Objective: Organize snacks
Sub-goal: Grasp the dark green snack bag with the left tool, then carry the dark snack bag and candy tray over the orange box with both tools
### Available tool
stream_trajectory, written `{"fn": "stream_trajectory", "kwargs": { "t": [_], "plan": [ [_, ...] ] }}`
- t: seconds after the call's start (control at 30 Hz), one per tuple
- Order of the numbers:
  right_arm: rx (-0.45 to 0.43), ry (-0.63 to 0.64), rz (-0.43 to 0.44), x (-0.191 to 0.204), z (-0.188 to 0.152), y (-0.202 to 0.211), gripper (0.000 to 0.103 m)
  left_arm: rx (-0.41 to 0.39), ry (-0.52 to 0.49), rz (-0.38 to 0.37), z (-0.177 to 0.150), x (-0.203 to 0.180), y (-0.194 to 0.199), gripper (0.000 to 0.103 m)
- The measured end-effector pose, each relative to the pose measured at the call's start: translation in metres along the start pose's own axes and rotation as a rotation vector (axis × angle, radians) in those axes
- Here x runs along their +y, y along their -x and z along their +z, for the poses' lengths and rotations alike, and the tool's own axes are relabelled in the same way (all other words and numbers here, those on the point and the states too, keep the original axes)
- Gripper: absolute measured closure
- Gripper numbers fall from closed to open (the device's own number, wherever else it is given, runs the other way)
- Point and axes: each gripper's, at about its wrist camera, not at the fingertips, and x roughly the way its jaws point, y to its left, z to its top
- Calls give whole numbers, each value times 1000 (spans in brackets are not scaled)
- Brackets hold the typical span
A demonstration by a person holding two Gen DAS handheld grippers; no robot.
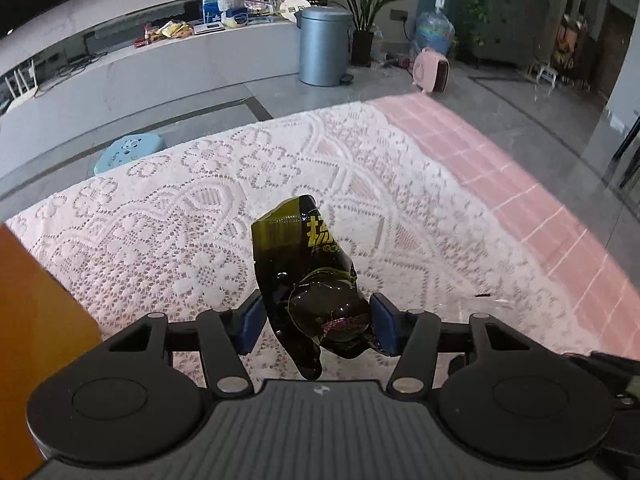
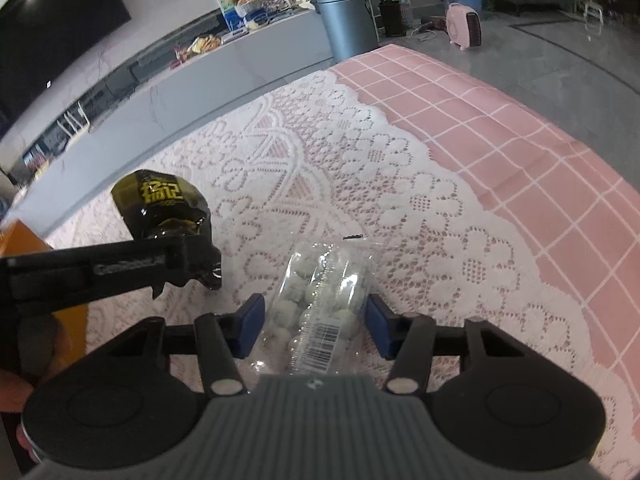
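A dark green snack bag (image 1: pixel 308 276) with yellow characters hangs a little above the lace cloth, pinched at its crumpled lower end by my left gripper (image 1: pixel 318 328), which is shut on it. The same bag (image 2: pixel 160 208) shows in the right wrist view at the left, sticking out past the left gripper's black arm. A clear packet of pale round snacks (image 2: pixel 320 300) with a barcode label lies on the lace. My right gripper (image 2: pixel 316 330) straddles it, both blue pads touching its sides.
White lace (image 1: pixel 200 200) covers a pink checked tablecloth (image 2: pixel 520 140). An orange box (image 1: pixel 36 320) stands at the left table edge. Beyond the table are a blue stool (image 1: pixel 128 152), a grey bin (image 1: pixel 324 44), a low console with snacks and a pink heater (image 1: pixel 432 70).
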Motion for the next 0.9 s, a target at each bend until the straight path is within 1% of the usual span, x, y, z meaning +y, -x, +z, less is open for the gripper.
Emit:
{"fn": "stream_trajectory", "kwargs": {
  "t": [0.07,0.17,0.27,0.43,0.57,0.67,0.77,0.9],
  "plan": [
    [-18,-13,10,-2,1,5,50,-10,17,-6,0,1,11,40],
    [-58,-37,56,-6,1,16,50,-34,47,-24,1,3,29,40],
    [-78,-34,73,-7,-1,27,50,-69,75,-43,-1,5,55,39],
    [-114,-17,99,-2,-3,46,51,-124,90,-47,-5,10,99,39],
    [-142,0,131,7,-4,67,51,-164,111,-29,-10,21,133,39],
    [-163,0,172,16,-6,85,51,-186,130,-8,-15,34,157,39],
    [-170,-5,230,27,-8,103,51,-199,158,13,-21,52,179,39],
    [-177,19,307,53,-10,123,51,-213,196,67,-30,80,203,39]
  ]
}}
